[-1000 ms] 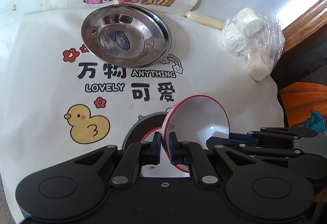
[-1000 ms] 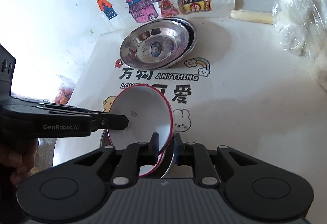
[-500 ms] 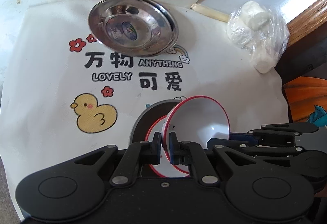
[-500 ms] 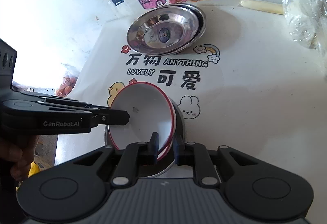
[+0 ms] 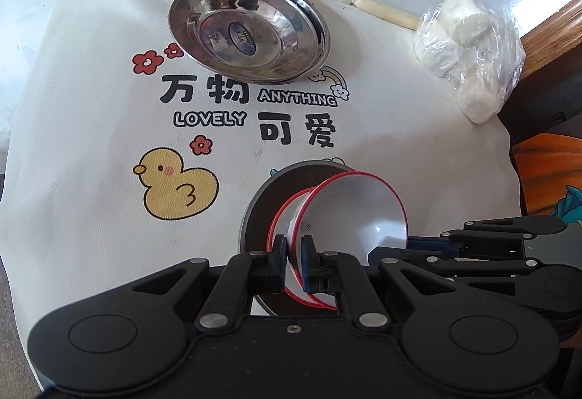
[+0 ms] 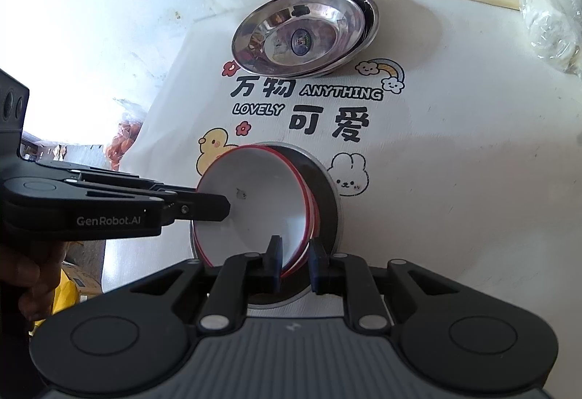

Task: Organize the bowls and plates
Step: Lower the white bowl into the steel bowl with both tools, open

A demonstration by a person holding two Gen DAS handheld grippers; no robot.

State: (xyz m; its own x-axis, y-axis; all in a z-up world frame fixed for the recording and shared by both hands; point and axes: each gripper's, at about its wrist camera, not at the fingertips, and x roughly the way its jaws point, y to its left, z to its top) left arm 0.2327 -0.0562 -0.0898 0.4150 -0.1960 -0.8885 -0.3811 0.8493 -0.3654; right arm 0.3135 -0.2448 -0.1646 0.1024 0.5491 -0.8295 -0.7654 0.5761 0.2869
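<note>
With left gripper (image 5: 294,262) clamped on the red-rimmed bowl (image 5: 358,217) and right gripper (image 6: 295,260) half-open, lower level into the bowl (image 5: 282,217) beneath.

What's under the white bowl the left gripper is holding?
Under the white bowl sits a second red-rimmed bowl, nested; only its rim edge shows. Both rest in a grey-rimmed dark dish. The dish's centre is covered, so anything else there can't be seen.

Both fisheye cameras sat just behind their tongs, looking forward and down at close range. The left view faced the red-rimmed white bowl (image 5: 358,213) from its left, the right view from its right, perhaps slightly higher. Both shared the stacked steel plates (image 5: 251,35) (image 6: 303,31).
</note>
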